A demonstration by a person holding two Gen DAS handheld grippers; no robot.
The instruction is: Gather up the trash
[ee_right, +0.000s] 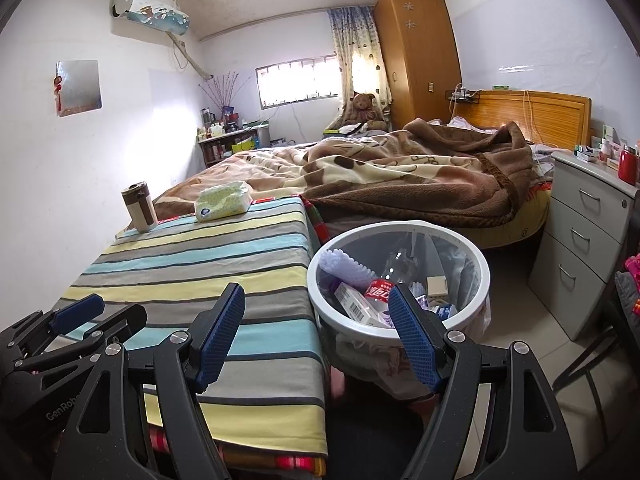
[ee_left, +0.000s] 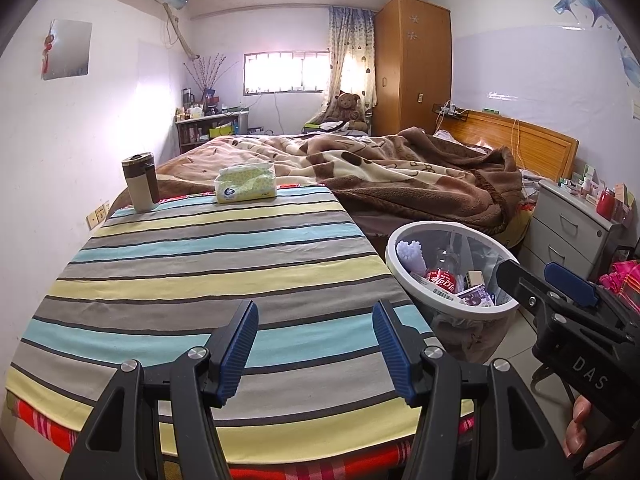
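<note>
At lower centre of the left wrist view, the left hand-held gripper [ee_left: 316, 344] hangs over the striped tabletop [ee_left: 192, 264], its blue-padded jaws spread and holding nothing. At lower centre of the right wrist view, the right hand-held gripper [ee_right: 318, 336] is likewise spread and empty, one finger over the tabletop edge, the other in front of the white trash bin [ee_right: 476, 260]. The bin stands just beside the tabletop and holds a red-labelled bottle [ee_right: 382, 290] and cartons. A tumbler [ee_left: 140, 182] and tissue pack [ee_left: 246, 182] sit at upper left.
</note>
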